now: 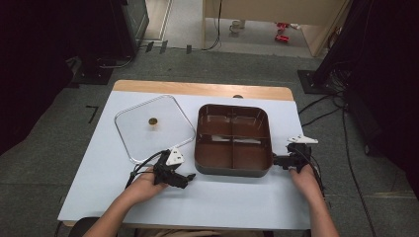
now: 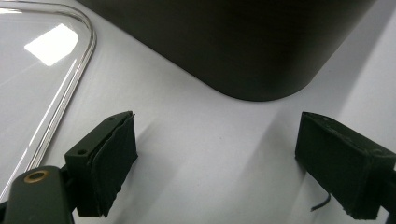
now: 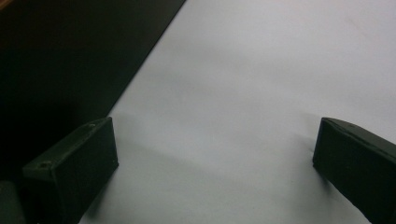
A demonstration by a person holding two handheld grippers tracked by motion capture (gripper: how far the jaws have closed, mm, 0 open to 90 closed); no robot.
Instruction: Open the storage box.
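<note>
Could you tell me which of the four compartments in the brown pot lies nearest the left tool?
The near-left compartment of the brown pot: it sits at the front corner beside the open left tool, while the other three lie farther back or toward the right tool.

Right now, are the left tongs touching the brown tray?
Apart. In the left gripper view, bare table lies between the open left tongs and the tray.

Red items [image 1: 282,31] on the far floor too small to identify; glass lid [image 2: 42,70] cut off at left
</note>
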